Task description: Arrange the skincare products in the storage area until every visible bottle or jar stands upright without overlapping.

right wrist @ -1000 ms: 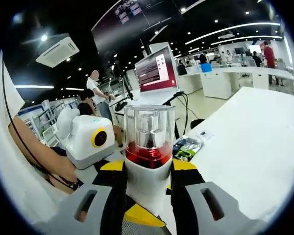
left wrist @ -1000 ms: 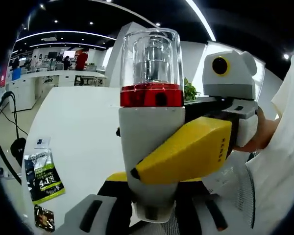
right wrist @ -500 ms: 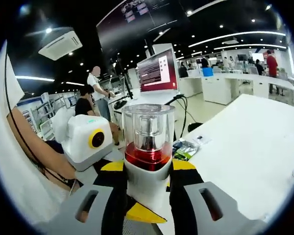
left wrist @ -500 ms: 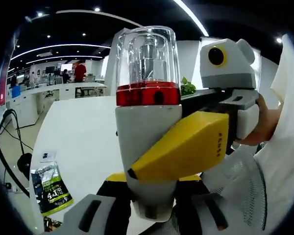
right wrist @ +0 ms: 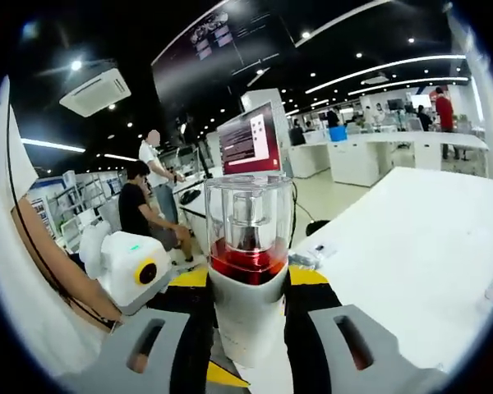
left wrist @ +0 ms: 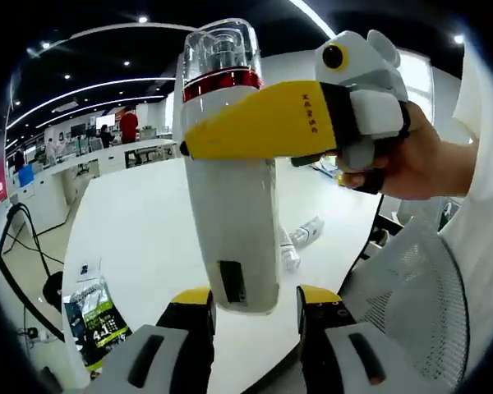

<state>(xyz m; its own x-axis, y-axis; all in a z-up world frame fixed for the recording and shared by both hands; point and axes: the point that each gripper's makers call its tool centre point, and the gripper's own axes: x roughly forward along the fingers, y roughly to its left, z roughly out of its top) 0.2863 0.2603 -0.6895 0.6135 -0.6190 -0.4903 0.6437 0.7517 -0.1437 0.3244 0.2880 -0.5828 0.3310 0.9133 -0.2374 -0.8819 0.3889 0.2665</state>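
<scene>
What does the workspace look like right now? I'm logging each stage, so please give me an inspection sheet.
Surface: white table, mostly bare.
Job's things: white pump bottle with red band and clear cap, held in the air above the table; a small clear bottle lies on its side on the table.
Clutter: green-and-black sachet near the table edge.
Grippers: right claw clamps the pump bottle near its top; left claw is open, its jaws just below the bottle's base.
Cables: black cable hanging beside the table.
Surroundings: open office with white counters, a monitor, people and ceiling lights.
</scene>
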